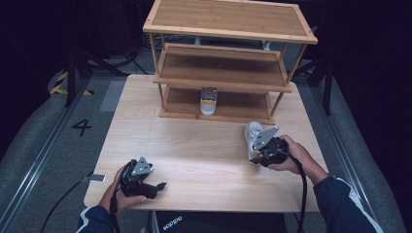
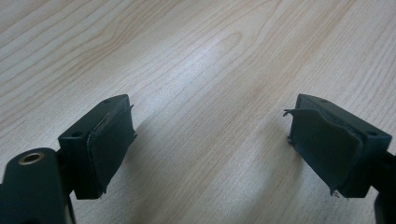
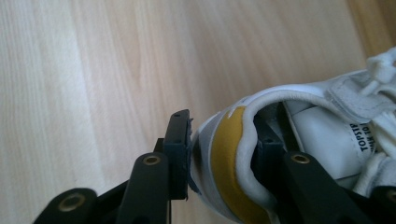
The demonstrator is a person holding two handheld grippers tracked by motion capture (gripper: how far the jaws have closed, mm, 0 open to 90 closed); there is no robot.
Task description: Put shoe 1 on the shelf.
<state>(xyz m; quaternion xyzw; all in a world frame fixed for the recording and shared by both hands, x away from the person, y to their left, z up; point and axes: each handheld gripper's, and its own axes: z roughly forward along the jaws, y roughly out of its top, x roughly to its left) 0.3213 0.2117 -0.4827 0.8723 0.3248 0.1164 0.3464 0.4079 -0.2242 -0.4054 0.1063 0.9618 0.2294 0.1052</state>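
A white shoe [image 1: 252, 138] with a yellow heel patch lies on the wooden table right of centre. My right gripper [image 1: 260, 154] is shut on the shoe's heel [image 3: 229, 158]: one jaw presses the outside of the heel, the other sits inside the collar. A matching white shoe [image 1: 209, 101] stands on the bottom shelf of the wooden rack [image 1: 223, 77], heel toward me. My left gripper [image 1: 156, 187] rests low near the table's front left, open, with bare wood [image 2: 210, 116] between its pads [image 2: 109, 144].
The three-tier bamboo rack stands at the table's far edge; its top and middle shelves are bare. Dark floor, a rail and a marked "4" [image 1: 81, 127] lie left of the table. Cables trail from both grippers.
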